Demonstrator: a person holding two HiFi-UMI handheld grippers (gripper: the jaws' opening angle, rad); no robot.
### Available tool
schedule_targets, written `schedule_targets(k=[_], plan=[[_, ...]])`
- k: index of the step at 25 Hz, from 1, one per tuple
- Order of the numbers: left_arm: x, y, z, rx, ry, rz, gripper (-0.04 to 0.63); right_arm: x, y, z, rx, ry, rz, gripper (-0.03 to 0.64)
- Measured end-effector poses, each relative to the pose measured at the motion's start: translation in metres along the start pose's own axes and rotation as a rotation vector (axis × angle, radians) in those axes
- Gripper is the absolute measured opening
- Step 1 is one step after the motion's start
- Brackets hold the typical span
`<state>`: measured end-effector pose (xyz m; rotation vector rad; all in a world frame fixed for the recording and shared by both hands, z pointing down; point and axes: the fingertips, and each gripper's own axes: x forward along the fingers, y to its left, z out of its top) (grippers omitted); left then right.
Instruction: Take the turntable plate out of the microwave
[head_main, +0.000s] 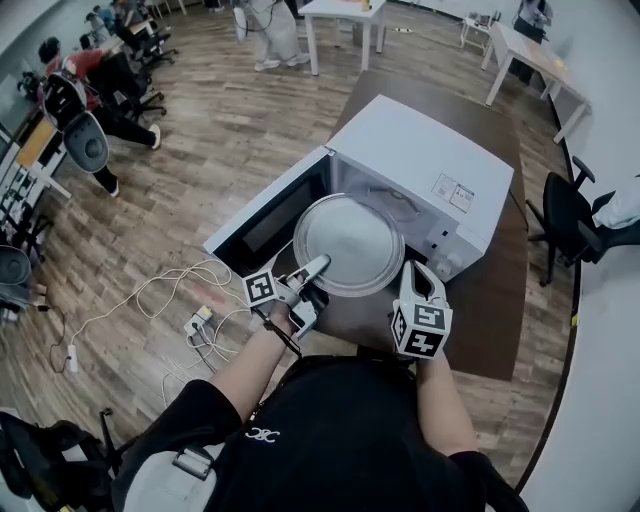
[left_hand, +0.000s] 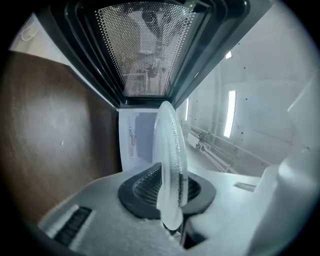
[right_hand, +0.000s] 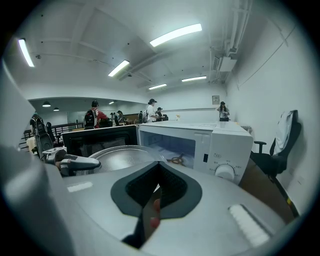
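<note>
The round glass turntable plate (head_main: 350, 243) hangs level in front of the open white microwave (head_main: 420, 160), outside its cavity. My left gripper (head_main: 315, 268) is shut on the plate's near-left rim. In the left gripper view the plate (left_hand: 170, 165) stands edge-on between the pads of that gripper (left_hand: 172, 210). My right gripper (head_main: 416, 272) is beside the plate's right rim, apart from it, with its jaws together on nothing. From the right gripper view (right_hand: 155, 200) I see the plate (right_hand: 125, 157) at the left and the roller ring (right_hand: 176, 160) on the cavity floor.
The microwave door (head_main: 270, 215) swings open to the left. The microwave stands on a brown table (head_main: 480, 300). A black office chair (head_main: 565, 220) is at the right. Cables and a power strip (head_main: 195, 325) lie on the wood floor at the left.
</note>
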<state>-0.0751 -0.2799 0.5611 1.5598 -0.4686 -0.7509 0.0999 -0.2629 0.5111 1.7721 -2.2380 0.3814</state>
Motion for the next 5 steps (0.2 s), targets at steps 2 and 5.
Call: schedule_targets(k=[2, 5], plan=[[0.0009, 0.0008, -0.0014, -0.001, 0.005, 0.004, 0.037, -0.0002, -0.0010, -0.0004, 0.002, 0.001, -0.002, 0.008], [0.0020, 0.0023, -0.0041, -0.003, 0.012, 0.007, 0.037, -0.0004, -0.0024, -0.0018, 0.003, 0.004, -0.002, 0.008]])
